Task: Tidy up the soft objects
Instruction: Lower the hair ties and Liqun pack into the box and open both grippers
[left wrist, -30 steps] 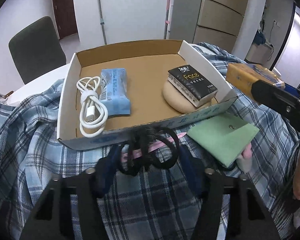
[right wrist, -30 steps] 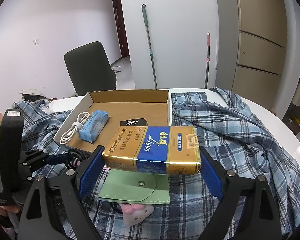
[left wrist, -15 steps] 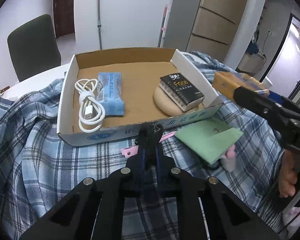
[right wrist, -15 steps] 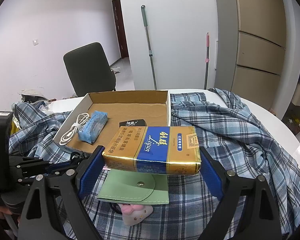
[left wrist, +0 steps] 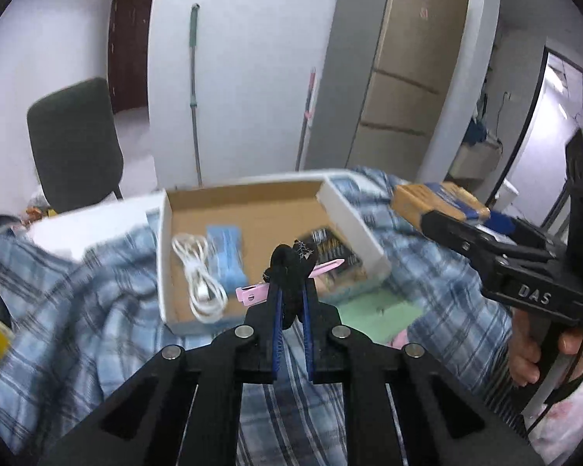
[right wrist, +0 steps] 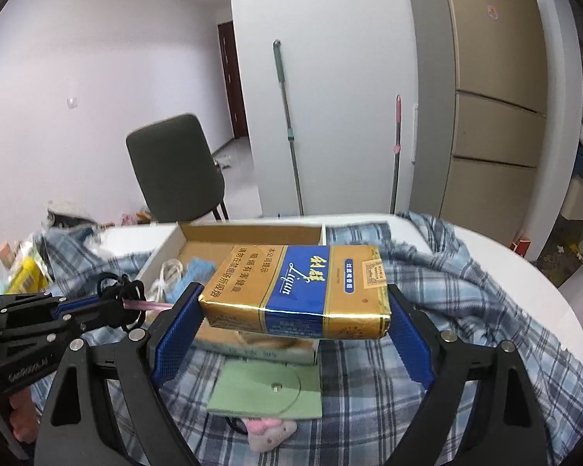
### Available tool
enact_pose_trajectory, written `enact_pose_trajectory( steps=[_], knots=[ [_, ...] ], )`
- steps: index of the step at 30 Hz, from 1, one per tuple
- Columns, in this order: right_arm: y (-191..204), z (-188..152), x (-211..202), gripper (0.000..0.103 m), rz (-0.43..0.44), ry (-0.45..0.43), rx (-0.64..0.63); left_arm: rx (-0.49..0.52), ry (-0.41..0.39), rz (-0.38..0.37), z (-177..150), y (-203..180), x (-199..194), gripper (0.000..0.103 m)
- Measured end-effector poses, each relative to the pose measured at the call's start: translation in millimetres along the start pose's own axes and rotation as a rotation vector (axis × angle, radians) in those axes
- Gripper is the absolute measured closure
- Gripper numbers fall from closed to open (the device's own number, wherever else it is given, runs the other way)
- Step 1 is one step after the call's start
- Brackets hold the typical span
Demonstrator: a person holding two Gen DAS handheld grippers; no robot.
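Note:
My left gripper (left wrist: pixel 291 291) is shut on a black hair tie (left wrist: pixel 289 268) with a pink clip (left wrist: pixel 252 293) hanging from it, lifted above the plaid cloth in front of the cardboard box (left wrist: pixel 353 221). It also shows in the right wrist view (right wrist: pixel 116 303). My right gripper (right wrist: pixel 291 322) is shut on a gold and blue carton (right wrist: pixel 303 287), held in the air to the right of the box. The box holds a white cable (left wrist: pixel 200 272), a blue tissue pack (left wrist: pixel 225 256) and a black tissue pack (left wrist: pixel 330 248).
A green pouch (right wrist: pixel 268 390) and a pink plush toy (right wrist: pixel 268 431) lie on the blue plaid cloth (right wrist: pixel 447 299) in front of the box. A dark chair (left wrist: pixel 74 139) stands behind the white round table (right wrist: pixel 563 310). Yellow packets (right wrist: pixel 27 275) lie at the left.
My left gripper closed on the black hair tie and lifted it, with the pink clip, up off the cloth. The right gripper rose slightly with the carton.

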State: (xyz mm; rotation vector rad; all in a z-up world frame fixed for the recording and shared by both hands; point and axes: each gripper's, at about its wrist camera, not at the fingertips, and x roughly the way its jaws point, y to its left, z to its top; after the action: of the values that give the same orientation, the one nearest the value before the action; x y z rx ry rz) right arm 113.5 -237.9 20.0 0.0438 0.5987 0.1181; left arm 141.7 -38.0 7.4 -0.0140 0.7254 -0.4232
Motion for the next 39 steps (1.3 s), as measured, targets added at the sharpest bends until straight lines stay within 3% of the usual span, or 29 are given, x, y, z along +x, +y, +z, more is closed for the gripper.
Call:
enact_pose_trajectory(
  steps=[4,7,14,23,25,26,27,29,33,39],
  knots=[
    [-3.0,9.9,-0.6,0.014,-0.028,-0.032,0.005,-0.026,-0.019,0.013,19.6,7.0,6.7,0.093],
    [-7.0,7.1,7.5,0.014,-0.033,-0.017,0.016,-0.044,0.017,0.019,28.8,11.0,29.7,0.093],
    [-12.7,-7.4,26.1,0.014,-0.038,0.039,0.019,-0.085,0.112,0.002,21.9,21.6,76.5,0.093],
    [-15.8,-9.8,30.0,0.014,-0.043,0.051,0.026,-0.090,0.156,0.019,15.1,21.2,86.4,0.092],
    [-15.0,-9.7,29.7,0.014,-0.045,0.049,0.025,-0.086,0.164,0.031,15.4,21.2,86.7,0.083],
    [-15.2,-9.5,29.2,0.014,-0.044,0.047,0.025,-0.080,0.166,0.035,15.7,20.3,85.1,0.067],
    [-15.0,-9.3,28.2,0.014,-0.044,0.045,0.026,-0.073,0.159,0.041,15.7,19.6,82.4,0.047],
    [-14.6,-8.0,26.0,0.014,-0.043,0.041,0.027,-0.054,0.123,0.050,16.6,17.6,74.9,0.036],
    [-13.7,-1.1,21.2,0.014,-0.036,0.034,0.031,-0.031,0.065,0.066,26.9,14.7,55.0,0.036],
    [2.4,24.2,17.2,0.014,-0.025,0.003,-0.011,-0.002,-0.154,0.101,56.0,12.4,11.0,0.034]
  ],
)
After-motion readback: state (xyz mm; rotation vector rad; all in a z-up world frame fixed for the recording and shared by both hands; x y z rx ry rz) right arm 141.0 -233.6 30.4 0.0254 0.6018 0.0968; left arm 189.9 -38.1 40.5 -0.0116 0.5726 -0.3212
